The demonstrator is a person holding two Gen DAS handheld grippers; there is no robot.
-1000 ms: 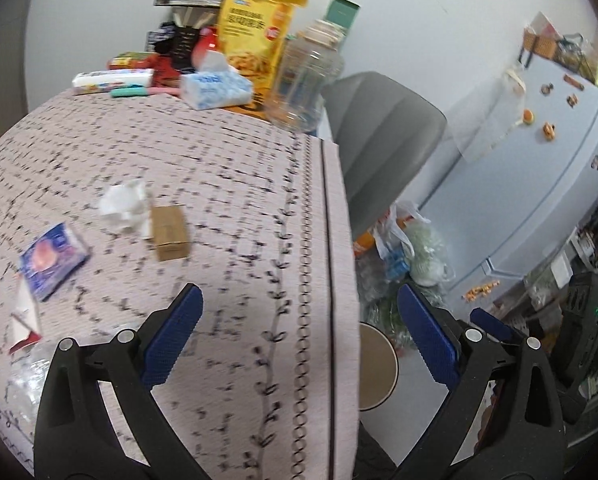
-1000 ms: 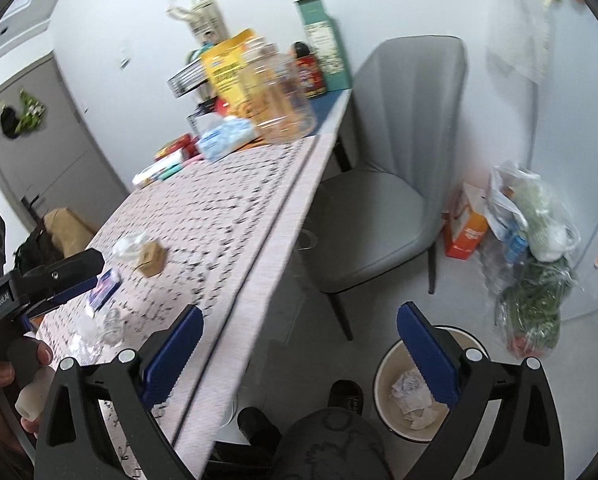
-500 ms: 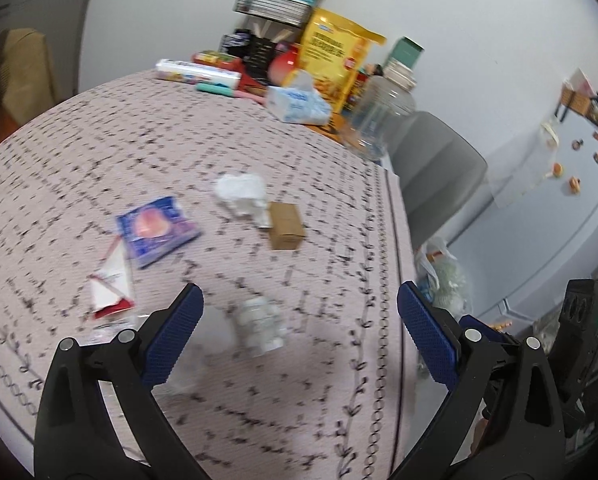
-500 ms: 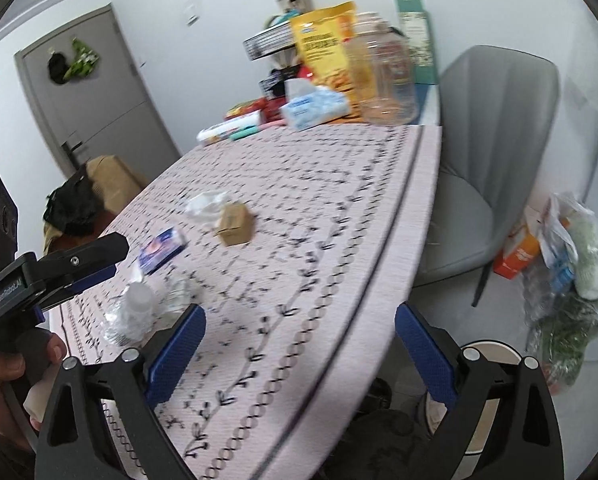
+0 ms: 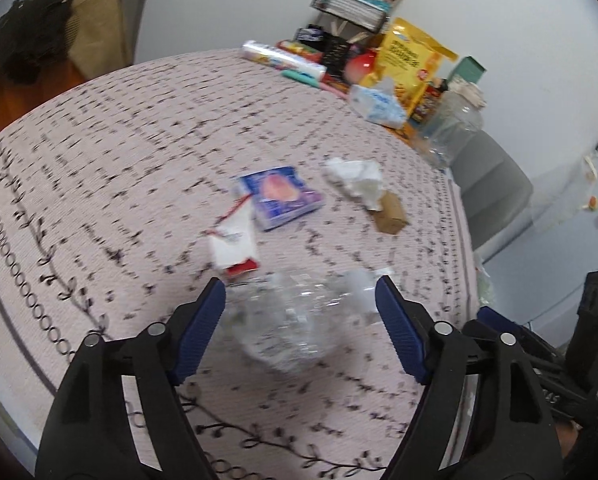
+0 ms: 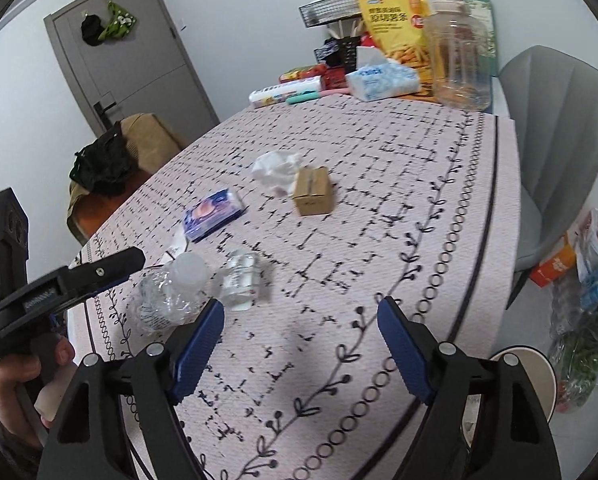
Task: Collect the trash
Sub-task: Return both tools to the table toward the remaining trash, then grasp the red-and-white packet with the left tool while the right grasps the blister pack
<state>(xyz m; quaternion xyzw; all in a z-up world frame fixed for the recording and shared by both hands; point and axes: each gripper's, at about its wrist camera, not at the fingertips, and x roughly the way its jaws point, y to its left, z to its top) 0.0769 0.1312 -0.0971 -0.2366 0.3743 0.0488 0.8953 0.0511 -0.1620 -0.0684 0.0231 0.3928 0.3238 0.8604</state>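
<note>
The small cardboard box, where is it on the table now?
In the right wrist view the small cardboard box stands mid-table, touching the crumpled tissue on its left, right of the blue packet.

The patterned surface (image 6: 379,208) carries a crushed bottle (image 6: 171,292), blue packet (image 6: 213,214), cardboard box (image 6: 313,192) and tissue (image 6: 277,166) mid-frame.

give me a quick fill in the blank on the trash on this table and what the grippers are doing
1. The left gripper has its jaws ____ on either side of the crushed plastic bottle.
2. The crumpled white tissue touches a small ____ box.
3. The blue packet lies on the patterned ____.
4. The right gripper holds ____.

Missing words: open; cardboard; tablecloth; nothing
</note>
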